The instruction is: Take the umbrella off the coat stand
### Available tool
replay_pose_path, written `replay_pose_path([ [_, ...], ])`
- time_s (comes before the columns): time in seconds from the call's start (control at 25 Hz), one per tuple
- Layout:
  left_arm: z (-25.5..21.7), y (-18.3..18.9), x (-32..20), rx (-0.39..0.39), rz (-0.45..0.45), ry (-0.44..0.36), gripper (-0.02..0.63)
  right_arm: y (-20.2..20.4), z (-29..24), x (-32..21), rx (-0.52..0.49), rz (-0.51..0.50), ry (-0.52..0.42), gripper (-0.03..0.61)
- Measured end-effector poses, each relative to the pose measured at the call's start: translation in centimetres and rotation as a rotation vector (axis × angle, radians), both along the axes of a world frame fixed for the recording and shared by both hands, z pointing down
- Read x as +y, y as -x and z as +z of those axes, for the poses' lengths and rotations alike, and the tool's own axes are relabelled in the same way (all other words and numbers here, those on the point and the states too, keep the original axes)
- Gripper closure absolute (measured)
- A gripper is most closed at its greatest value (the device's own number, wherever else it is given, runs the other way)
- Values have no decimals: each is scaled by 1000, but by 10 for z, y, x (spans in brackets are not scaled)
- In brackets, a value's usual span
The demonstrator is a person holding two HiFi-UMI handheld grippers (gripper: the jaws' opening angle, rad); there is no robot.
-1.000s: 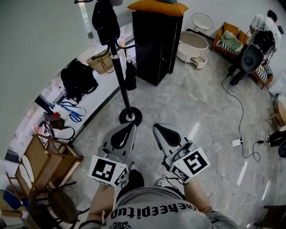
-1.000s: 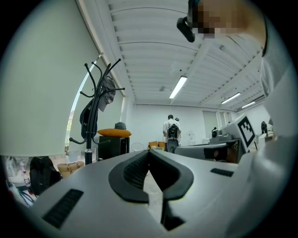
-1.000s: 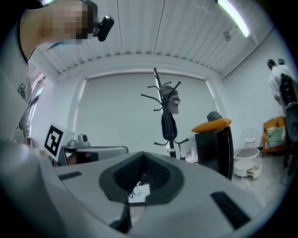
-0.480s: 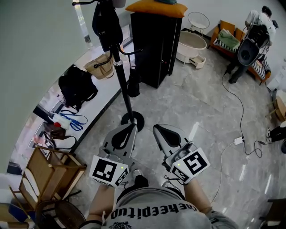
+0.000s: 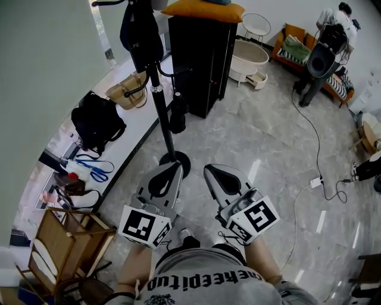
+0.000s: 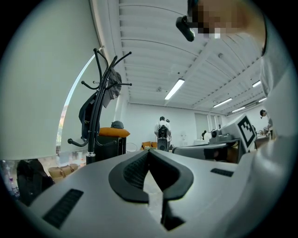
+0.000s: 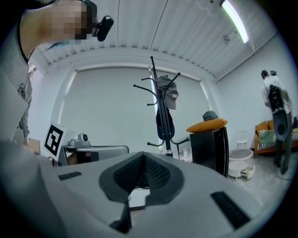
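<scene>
The black coat stand [image 5: 158, 102] rises at upper left in the head view, its round base [image 5: 175, 162] on the marble floor. A folded black umbrella [image 5: 177, 111] hangs from a low hook on its right side, and a dark bag [image 5: 140, 31] hangs near the top. My left gripper [image 5: 177, 168] is shut and empty, its tip just short of the base. My right gripper [image 5: 209, 171] is shut beside it, also empty. The stand [image 6: 95, 124] appears at left in the left gripper [image 6: 148, 153] view and mid-frame [image 7: 161, 116] above the right gripper [image 7: 142, 156].
A black cabinet [image 5: 205, 59] with an orange cushion [image 5: 205, 9] stands right behind the stand. A tan bag [image 5: 126, 92] and a black bag [image 5: 95, 120] lie on the white ledge at left. A wooden chair [image 5: 65, 241] is at lower left. A cable [image 5: 316, 155] crosses the floor at right.
Both grippers and the head view have moved toward the coat stand; its base now sits closer to the left gripper's tip. Both grippers stay shut.
</scene>
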State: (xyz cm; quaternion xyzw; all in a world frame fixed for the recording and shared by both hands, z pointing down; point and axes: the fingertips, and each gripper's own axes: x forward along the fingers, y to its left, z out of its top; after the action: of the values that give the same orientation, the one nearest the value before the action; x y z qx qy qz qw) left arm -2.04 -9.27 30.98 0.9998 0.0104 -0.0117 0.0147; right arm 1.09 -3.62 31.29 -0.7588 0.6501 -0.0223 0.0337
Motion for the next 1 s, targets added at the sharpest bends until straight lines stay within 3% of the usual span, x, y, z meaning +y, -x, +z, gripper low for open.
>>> replay_pose_path([
  [0.56,1,-3,-26,9,19,4,598,-4,4,-17,-16,44,1,568],
  [1.0,-2,-15,-47,7,-55,-5,598,-26,1,-38,-18,-7,-10,568],
])
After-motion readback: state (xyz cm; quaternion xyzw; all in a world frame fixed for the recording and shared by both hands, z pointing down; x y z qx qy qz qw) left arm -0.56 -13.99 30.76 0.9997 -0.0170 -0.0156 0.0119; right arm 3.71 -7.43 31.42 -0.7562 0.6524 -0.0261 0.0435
